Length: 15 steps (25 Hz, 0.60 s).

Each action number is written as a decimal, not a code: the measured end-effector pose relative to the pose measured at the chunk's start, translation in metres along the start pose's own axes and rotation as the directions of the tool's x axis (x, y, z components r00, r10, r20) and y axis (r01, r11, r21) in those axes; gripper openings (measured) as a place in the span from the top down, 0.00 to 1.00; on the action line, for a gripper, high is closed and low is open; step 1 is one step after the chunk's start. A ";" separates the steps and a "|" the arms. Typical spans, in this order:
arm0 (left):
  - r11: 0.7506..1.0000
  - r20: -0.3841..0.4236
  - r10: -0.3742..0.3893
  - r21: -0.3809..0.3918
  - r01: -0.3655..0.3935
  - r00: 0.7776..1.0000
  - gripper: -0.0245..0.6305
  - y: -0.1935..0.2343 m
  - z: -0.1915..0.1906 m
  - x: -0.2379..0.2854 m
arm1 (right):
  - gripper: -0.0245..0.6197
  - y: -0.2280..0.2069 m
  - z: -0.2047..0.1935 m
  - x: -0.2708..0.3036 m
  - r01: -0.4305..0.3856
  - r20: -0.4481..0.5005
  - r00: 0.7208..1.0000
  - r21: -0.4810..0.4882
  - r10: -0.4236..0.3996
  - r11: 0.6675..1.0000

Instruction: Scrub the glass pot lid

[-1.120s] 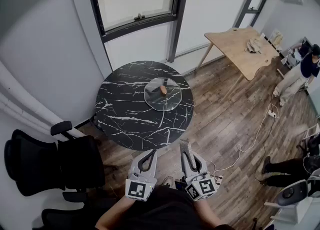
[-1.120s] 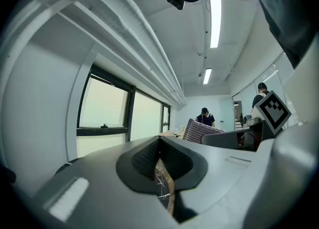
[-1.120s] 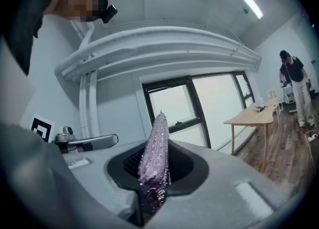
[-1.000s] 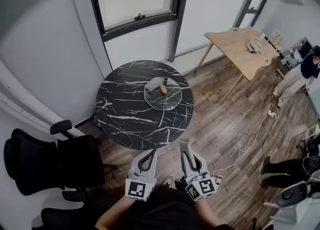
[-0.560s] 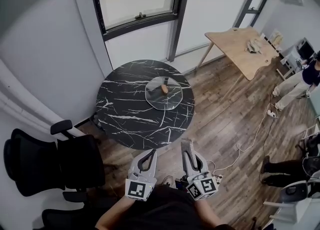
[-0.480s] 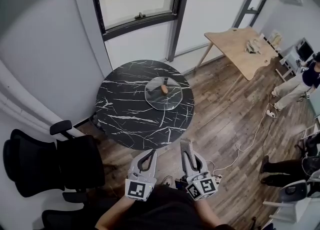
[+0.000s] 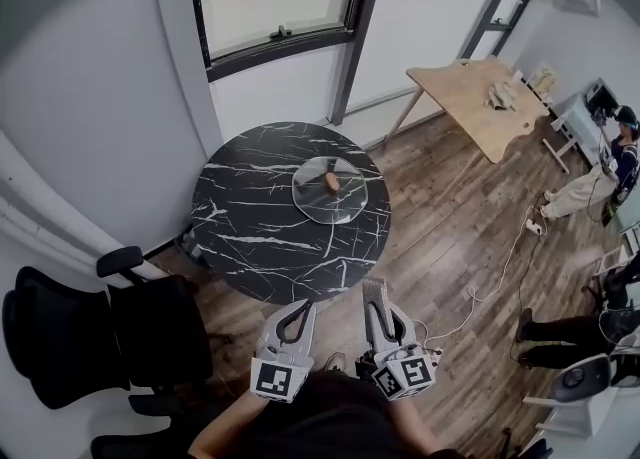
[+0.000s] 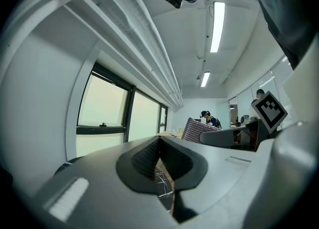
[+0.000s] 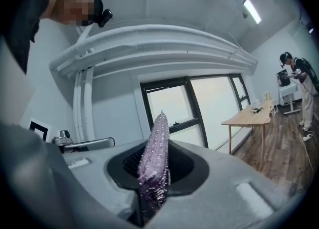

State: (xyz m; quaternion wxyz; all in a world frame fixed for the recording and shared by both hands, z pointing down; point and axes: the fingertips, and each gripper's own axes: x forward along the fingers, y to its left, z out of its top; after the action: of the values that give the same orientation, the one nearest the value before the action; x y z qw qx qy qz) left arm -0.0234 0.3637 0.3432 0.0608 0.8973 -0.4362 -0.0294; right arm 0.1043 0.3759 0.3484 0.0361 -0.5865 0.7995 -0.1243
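Left gripper (image 7: 299,307): jaws pressed together, nothing between them; confirmed in its own view (image 8: 158,142). Only a sliver of marble shows through the gap below the pads.

Right gripper (image 7: 374,293): jaws pinching a scrubber (image 9: 154,150). It's purple and glittery, stands on edge, and pokes up past the jaw tips. Its lower end is buried in the jaw pocket, so I can't see how deep it sits. In the head view it's only a thin grey strip (image 7: 372,292) with no readable colour.

Both grippers are low in the head view, side by side, off the near edge of the table (image 7: 250,232) and well apart from the lid (image 7: 345,205).

The lid lies flat on the round black marble table, right of centre, brown knob (image 7: 332,182) up. The glass rim is hard to trace against the marble veins. Neither gripper view shows the lid.

The holder's arms are cut off at the bottom edge.

Chair (image 7: 110,332) is left of the table and clipped by the frame edge. Wooden table (image 7: 480,107) is far right, with small items on it too small to identify. Person (image 7: 600,172) at the right edge is only partly in frame.
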 end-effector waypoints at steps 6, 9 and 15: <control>0.999 -0.002 -0.048 0.008 0.048 0.999 0.96 0.015 -0.003 -0.002 | 0.85 0.009 0.002 0.009 0.045 0.015 0.999 -0.001 -0.045 0.999; 0.998 -0.010 -0.061 0.002 0.062 0.998 0.96 0.022 -0.008 0.000 | 0.85 0.009 -0.002 0.012 0.062 0.016 0.998 0.003 -0.062 0.998; 1.000 -0.039 -0.013 0.003 0.013 0.999 0.96 0.036 -0.021 0.014 | 0.85 -0.008 -0.014 0.032 0.048 -0.012 0.999 0.018 -0.048 0.999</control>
State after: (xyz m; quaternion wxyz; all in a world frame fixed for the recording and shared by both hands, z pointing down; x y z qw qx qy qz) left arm -0.0413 0.3324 0.3686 0.0677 0.9007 -0.4290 -0.0117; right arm 0.0991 0.3453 0.3667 0.0338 -0.6044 0.7843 -0.1357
